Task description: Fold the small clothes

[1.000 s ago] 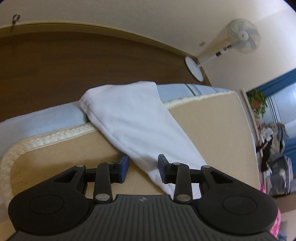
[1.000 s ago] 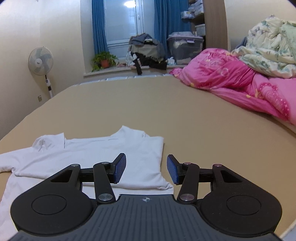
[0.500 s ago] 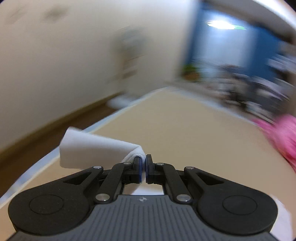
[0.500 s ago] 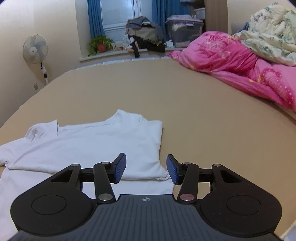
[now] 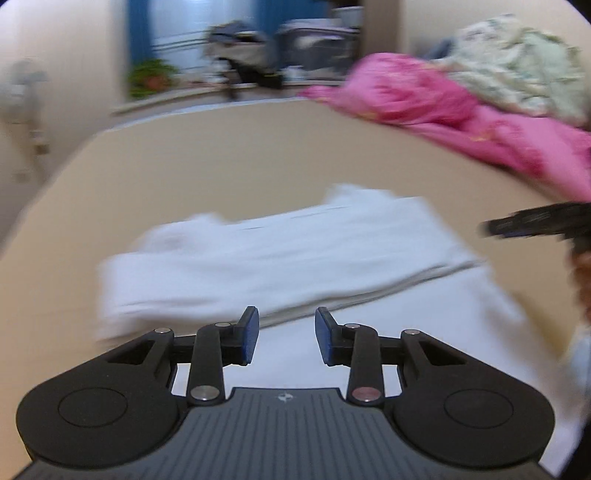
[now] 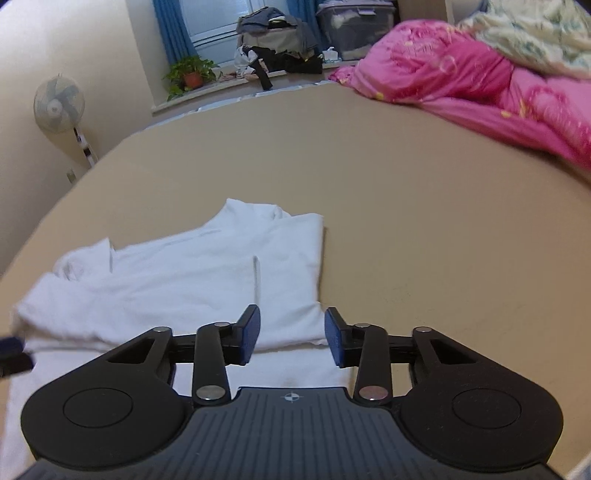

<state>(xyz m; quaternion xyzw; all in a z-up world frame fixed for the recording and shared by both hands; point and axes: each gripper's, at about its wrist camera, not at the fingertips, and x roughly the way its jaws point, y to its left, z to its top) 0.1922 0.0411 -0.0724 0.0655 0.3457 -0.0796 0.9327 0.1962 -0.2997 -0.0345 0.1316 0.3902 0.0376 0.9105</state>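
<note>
A tan bed (image 6: 406, 184) holds a pink quilt (image 6: 461, 74) far right. A partly folded white shirt (image 6: 184, 273) lies near left. Left gripper (image 5: 286, 336) is opening, right gripper (image 6: 291, 332) closing; both pinch nothing.

One white shirt (image 6: 192, 273) on the tan bed (image 6: 424, 221). Two grippers, left (image 5: 286, 338) and right (image 6: 291, 338). One pink quilt (image 6: 461, 74), one floral quilt (image 6: 535, 33), one standing fan (image 6: 59, 103), one potted plant (image 6: 190, 74), one clear storage bin (image 6: 354, 27).

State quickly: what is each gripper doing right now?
Left gripper: jaws opening, holding nothing.
Right gripper: jaws closing, empty, above the white shirt.
</note>
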